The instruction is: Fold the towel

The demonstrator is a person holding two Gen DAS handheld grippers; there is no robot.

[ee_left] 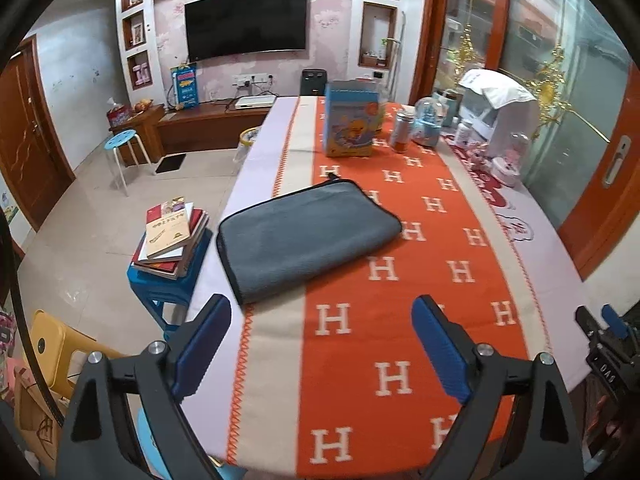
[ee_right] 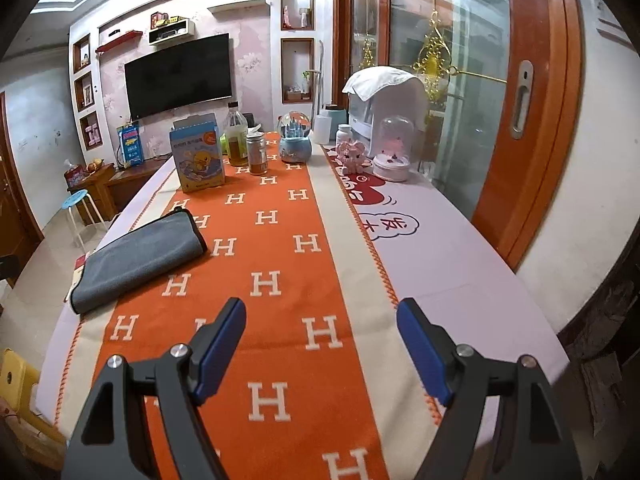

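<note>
I held both grippers above the near end of the table, clear of the work. The left gripper had its fingers spread wide with nothing between them; the right gripper was likewise spread and empty. The towel lay flat on the orange runner, straddling the runner's left border and reaching toward the table's left edge, already doubled over with a rounded fold on the side facing the runner's centre. It lay well short of the blue carton and the jars standing at the runner's far end. I judged the towel to be light, soft and limp: a thick, plush cloth with a dark stitched hem, which would sag and drape when lifted and offered no stiffness. It was not fragile or slippery. I judged the best hold to be at the hemmed corners nearest the grippers, pinching through both layers so that they moved together.
</note>
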